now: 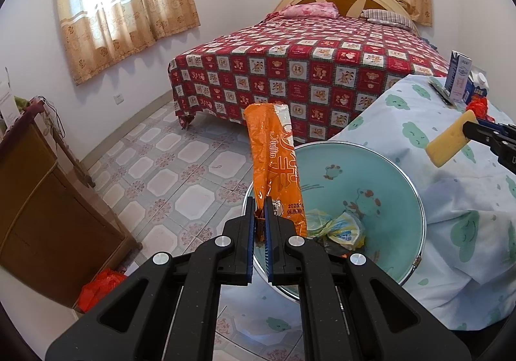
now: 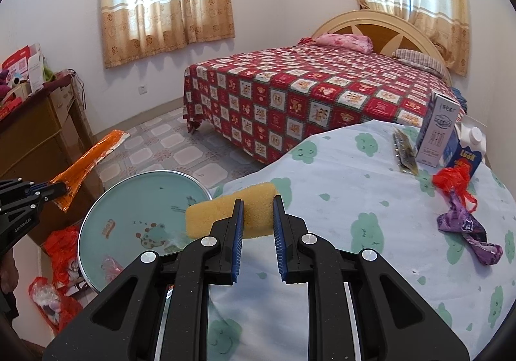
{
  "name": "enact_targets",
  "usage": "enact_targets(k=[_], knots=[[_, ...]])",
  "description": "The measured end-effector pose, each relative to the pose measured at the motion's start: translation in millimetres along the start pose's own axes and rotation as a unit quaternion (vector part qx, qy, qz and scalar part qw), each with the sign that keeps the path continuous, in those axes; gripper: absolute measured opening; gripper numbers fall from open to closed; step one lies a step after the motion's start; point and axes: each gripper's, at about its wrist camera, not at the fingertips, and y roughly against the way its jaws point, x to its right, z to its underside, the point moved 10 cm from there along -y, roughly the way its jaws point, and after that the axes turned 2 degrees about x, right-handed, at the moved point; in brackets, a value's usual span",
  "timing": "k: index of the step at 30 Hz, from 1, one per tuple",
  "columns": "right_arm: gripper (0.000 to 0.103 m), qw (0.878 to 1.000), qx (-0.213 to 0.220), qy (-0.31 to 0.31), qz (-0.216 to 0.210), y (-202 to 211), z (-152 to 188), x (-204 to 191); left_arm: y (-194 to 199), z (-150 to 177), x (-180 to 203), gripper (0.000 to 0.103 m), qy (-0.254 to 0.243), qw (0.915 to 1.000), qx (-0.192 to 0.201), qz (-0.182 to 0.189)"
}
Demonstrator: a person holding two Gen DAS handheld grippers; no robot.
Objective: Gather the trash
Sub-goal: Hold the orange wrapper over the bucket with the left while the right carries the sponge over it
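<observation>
Bedroom with tiled floor (image 1: 167, 174), a bed (image 1: 306, 71) under a red checked cover at the far side, and curtained windows behind. Near right, a table (image 2: 371, 225) draped in cloud-print cloth carries cartons (image 2: 435, 135) and crumpled red and purple wrappers (image 2: 464, 216). Left gripper (image 1: 259, 216): jaws clamped on the near end of an orange wrapper (image 1: 274, 164), held upright above the teal basin (image 1: 371, 174). Right gripper (image 2: 258, 216): jaws clamped on a yellow sponge (image 2: 225, 209), between table edge and basin.
</observation>
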Motion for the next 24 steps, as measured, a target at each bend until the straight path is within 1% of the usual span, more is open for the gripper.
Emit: enact_targets(k=[11, 24], knots=[[0.018, 1.000, -0.004, 0.017, -0.014, -7, -3, -23, 2, -1, -5, 0.005, 0.005, 1.0000, 0.002, 0.000], [0.018, 0.999, -0.003, 0.025, -0.023, -13, -6, -39, 5, -7, -7, 0.005, 0.008, 0.9999, 0.006, 0.003]])
